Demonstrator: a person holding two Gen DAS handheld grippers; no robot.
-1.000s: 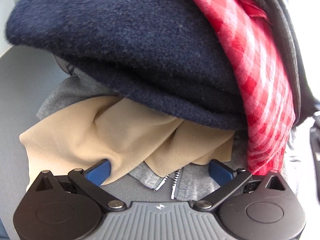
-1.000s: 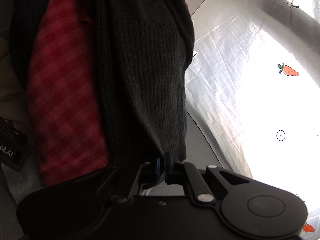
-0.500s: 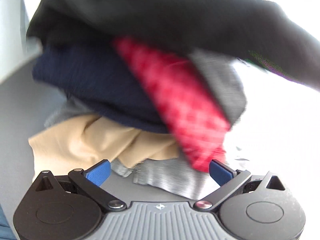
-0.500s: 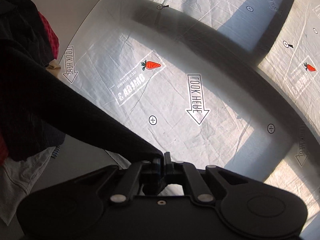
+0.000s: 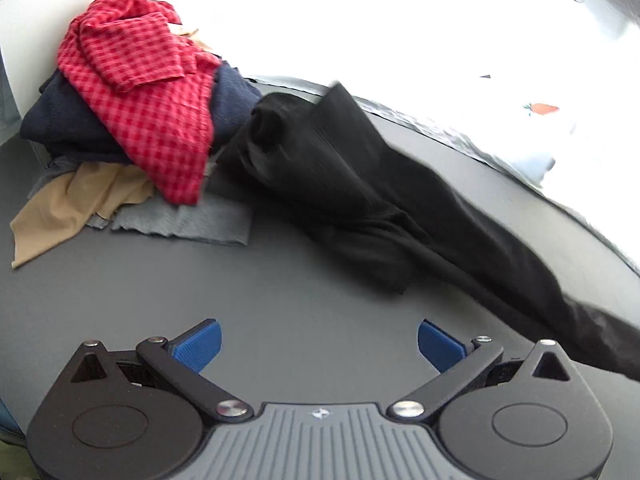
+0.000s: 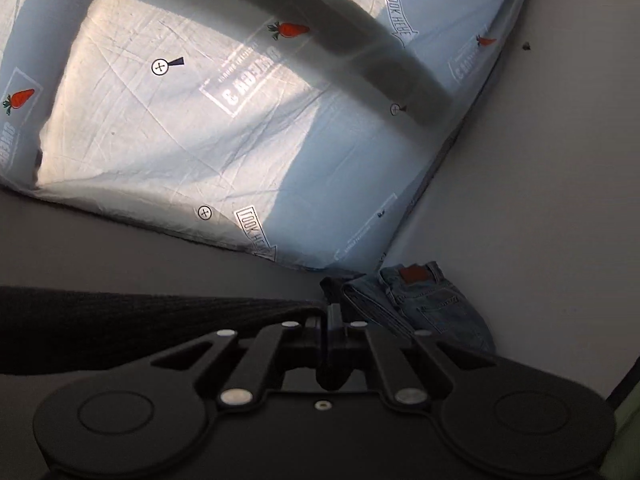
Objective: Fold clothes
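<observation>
A black ribbed garment [image 5: 360,184] stretches across the grey surface from the clothes pile toward the lower right in the left wrist view. My right gripper [image 6: 334,314] is shut on an edge of that black garment [image 6: 140,324], which trails off to the left. My left gripper [image 5: 318,340] is open, with nothing between its blue pads, over bare grey surface in front of the pile. The pile at upper left holds a red checked shirt [image 5: 144,92], a navy knit [image 5: 60,120], a tan cloth [image 5: 68,204] and a grey piece [image 5: 188,224].
A white printed sheet [image 6: 200,120] with carrots and arrows lies beyond the grey surface [image 5: 240,292]. Folded blue jeans [image 6: 428,304] lie by the sheet's corner in the right wrist view.
The black garment has been dragged off the pile and out to the right. My left gripper has drawn back from the pile, which now looks far smaller. The right gripper swung round toward the sheet and jeans.
</observation>
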